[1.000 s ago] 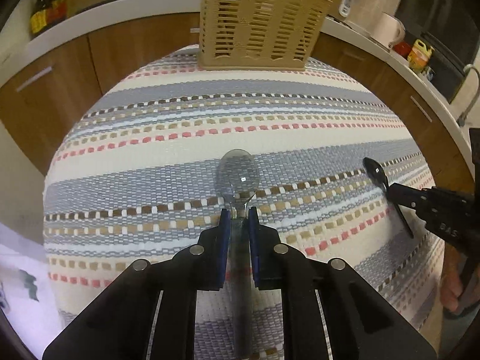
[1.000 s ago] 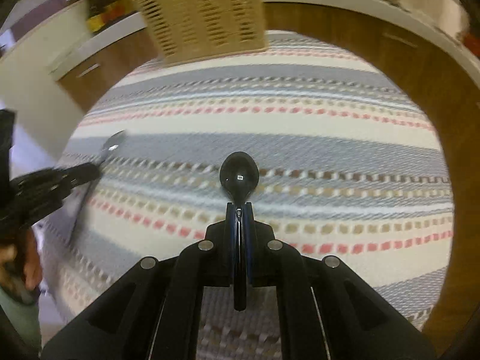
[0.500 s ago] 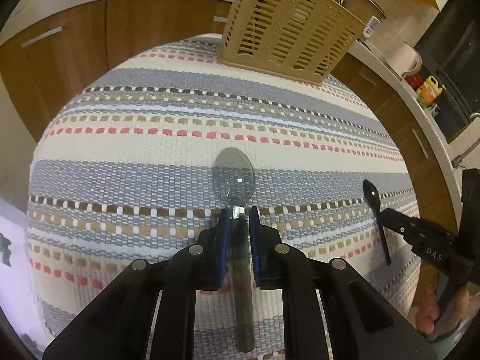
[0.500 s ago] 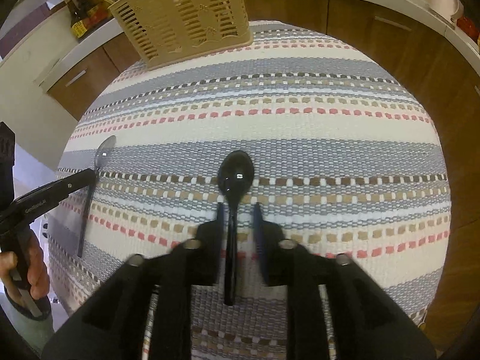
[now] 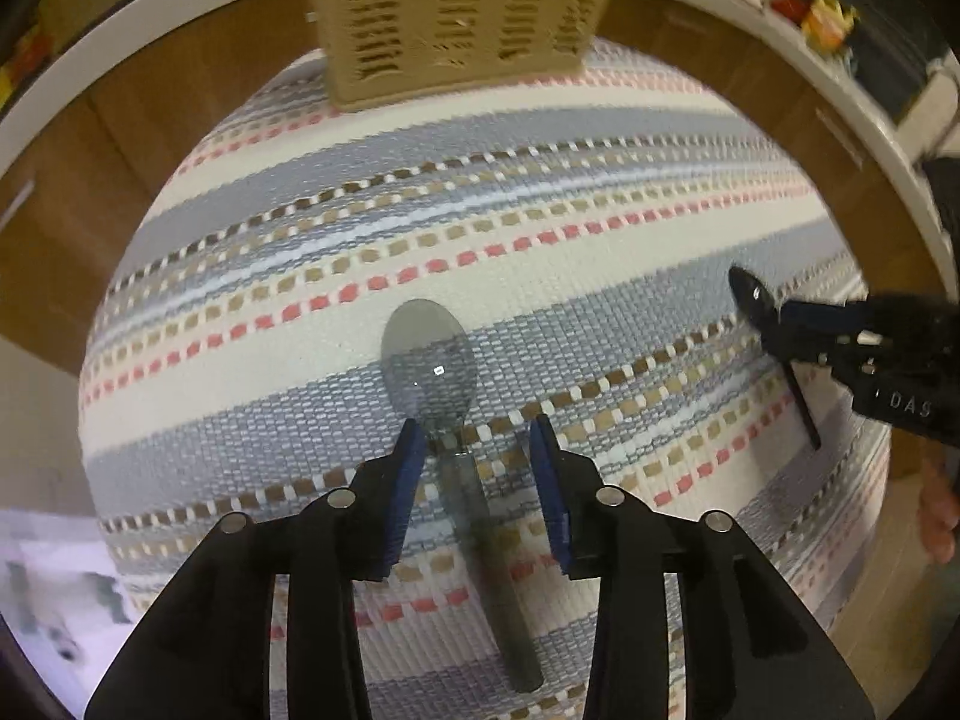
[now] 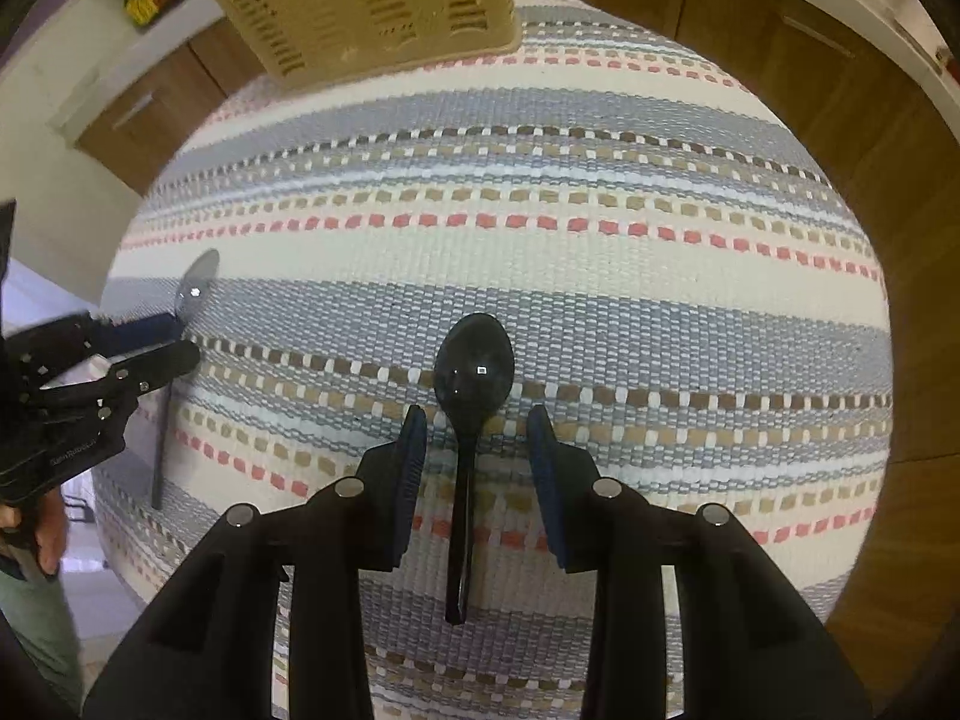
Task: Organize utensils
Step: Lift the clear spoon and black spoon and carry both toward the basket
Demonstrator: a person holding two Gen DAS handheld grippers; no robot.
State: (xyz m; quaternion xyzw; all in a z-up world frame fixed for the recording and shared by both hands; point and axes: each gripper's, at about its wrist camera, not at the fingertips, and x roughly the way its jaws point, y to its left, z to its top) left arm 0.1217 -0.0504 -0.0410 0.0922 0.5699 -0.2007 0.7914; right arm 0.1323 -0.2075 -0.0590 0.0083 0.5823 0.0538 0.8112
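Nearest the left wrist camera, the left tongs (image 5: 477, 444) stand spread, blue pads apart on either side of the clear spoon (image 5: 447, 396), which lies on the striped cloth (image 5: 300, 360) between them; the left pad sits just beside the spoon's neck, though contact cannot be told. The spoon's handle runs back toward the camera and its bowl points away.

In the right wrist view, the right tongs (image 6: 477, 438) are likewise spread, with the black spoon (image 6: 471, 384) lying on the cloth between the pads, touching neither, bowl pointing away.

Each pair of tongs shows at the edge of the other's view, at its own spoon.

Farther off, at the far edge of the cloth-covered surface, stands the tan slotted basket (image 5: 456, 18), well apart from both spoons. Beyond it run wooden cabinets (image 6: 780, 72) under a white rim.
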